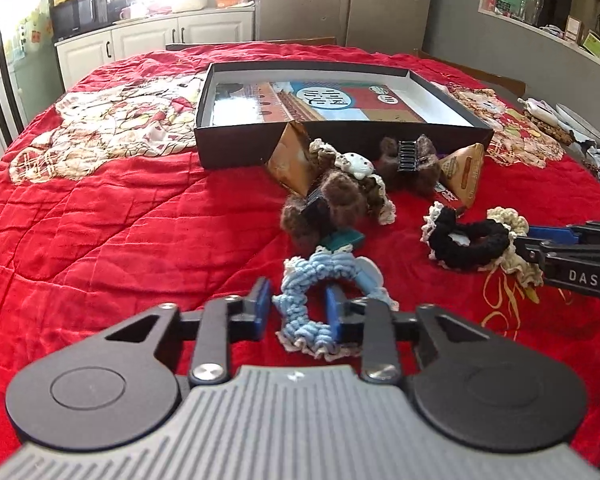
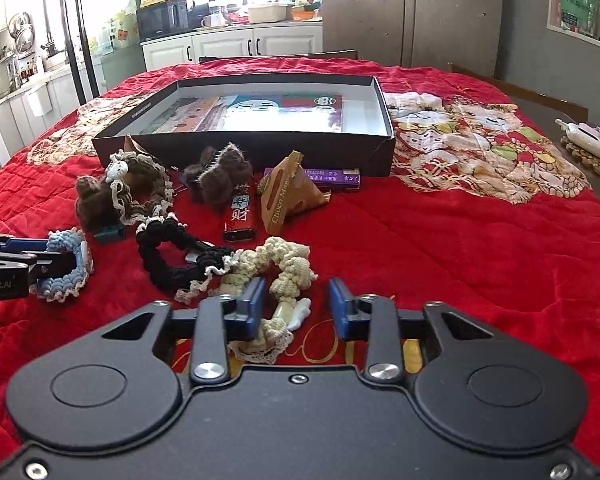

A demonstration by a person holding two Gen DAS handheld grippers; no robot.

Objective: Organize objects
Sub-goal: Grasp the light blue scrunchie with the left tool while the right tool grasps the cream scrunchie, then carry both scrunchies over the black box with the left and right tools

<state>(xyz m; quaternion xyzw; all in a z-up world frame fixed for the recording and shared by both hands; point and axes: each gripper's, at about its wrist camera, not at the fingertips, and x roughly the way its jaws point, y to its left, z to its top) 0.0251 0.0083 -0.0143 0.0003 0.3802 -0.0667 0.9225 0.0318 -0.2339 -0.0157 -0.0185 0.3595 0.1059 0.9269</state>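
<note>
Left wrist view: my left gripper (image 1: 298,307) has narrowed around one side of the light blue crocheted scrunchie with cream trim (image 1: 320,312) on the red quilted bedspread (image 1: 120,232); whether its pads press the yarn I cannot tell. My right gripper (image 2: 296,306) straddles the cream crocheted scrunchie (image 2: 276,270), left pad against it, right pad apart. Next to it lies the black crocheted scrunchie (image 2: 172,254). Beyond stands the open black cardboard box (image 2: 236,148).

Four scrunchies (image 2: 66,268) (image 2: 168,252) (image 2: 284,264) (image 2: 140,184), two packets (image 1: 290,158) (image 1: 462,172), one box (image 2: 244,152)
</note>
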